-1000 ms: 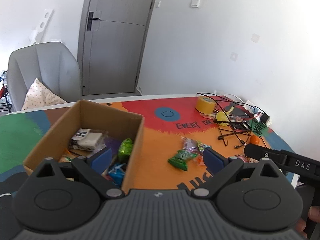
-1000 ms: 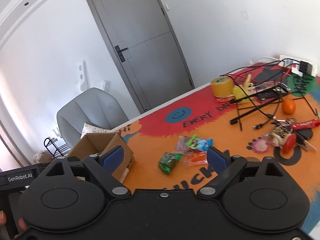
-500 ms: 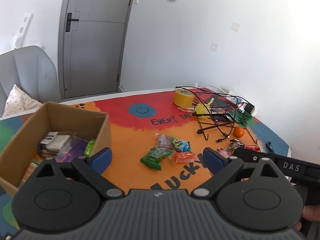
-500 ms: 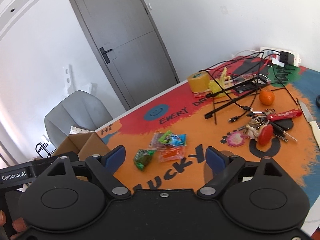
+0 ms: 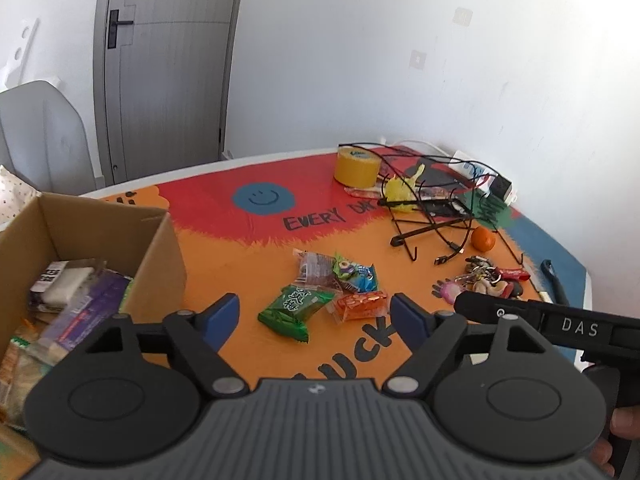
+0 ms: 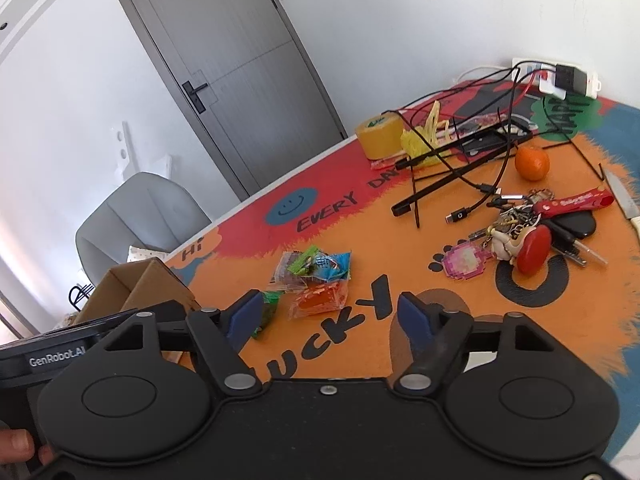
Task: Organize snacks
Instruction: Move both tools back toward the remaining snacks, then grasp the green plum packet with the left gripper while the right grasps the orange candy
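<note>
Box [image 5: 100,220] shifted left, colourful mat [image 5: 240,252], grey door [image 5: 168,60]

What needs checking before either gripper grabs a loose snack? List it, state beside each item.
1. Left gripper holds nothing, jaws just been closing: ok.
2. Right gripper holds nothing, jaws just been closing: ok.
3. Green packet and orange packet lie free on the mat: ok.
4. Blue packet overlaps the dark red packet, may drag it: not ok.
5. Cardboard box is open with room on top: ok.
6. Cables and keys lie clear of the snacks: ok.
</note>
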The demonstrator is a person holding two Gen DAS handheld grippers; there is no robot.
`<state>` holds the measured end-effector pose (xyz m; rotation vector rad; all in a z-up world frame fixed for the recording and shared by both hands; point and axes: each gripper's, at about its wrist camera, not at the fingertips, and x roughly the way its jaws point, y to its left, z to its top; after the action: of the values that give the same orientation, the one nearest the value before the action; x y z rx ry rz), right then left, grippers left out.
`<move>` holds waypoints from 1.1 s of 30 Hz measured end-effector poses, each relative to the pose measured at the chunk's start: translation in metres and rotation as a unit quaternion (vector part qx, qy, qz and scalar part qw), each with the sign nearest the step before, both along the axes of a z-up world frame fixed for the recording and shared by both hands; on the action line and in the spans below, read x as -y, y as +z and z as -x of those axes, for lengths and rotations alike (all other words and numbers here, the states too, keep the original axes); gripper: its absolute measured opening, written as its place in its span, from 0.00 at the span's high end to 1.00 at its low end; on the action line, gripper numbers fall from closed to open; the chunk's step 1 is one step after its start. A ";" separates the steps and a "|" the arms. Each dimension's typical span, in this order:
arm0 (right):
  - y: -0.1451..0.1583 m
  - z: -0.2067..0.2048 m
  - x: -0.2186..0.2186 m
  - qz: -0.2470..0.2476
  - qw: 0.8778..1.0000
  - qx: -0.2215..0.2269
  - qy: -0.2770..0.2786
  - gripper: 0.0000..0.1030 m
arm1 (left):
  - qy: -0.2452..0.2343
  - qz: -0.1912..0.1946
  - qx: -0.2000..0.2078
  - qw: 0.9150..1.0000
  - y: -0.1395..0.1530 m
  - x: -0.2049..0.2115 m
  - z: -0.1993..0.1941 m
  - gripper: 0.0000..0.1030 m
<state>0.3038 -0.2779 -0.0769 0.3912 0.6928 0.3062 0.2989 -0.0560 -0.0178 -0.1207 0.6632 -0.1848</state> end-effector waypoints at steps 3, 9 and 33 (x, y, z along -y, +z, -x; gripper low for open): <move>-0.006 -0.009 -0.002 -0.001 1.000 -0.008 0.004 0.31 | -0.002 -0.001 -0.009 1.000 -0.007 0.001 -0.012 0.25; -0.017 -0.028 -0.007 -0.001 1.000 -0.025 0.013 0.33 | -0.001 -0.001 -0.030 1.000 -0.024 0.002 -0.037 0.27; -0.049 -0.092 -0.053 0.059 0.997 -0.049 0.004 0.36 | 0.004 0.005 -0.092 0.996 -0.076 -0.012 -0.089 0.59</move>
<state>0.3963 -0.2244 -0.1262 0.2918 0.8039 0.2531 0.3882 -0.0444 -0.0934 -0.1514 0.8452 -0.1709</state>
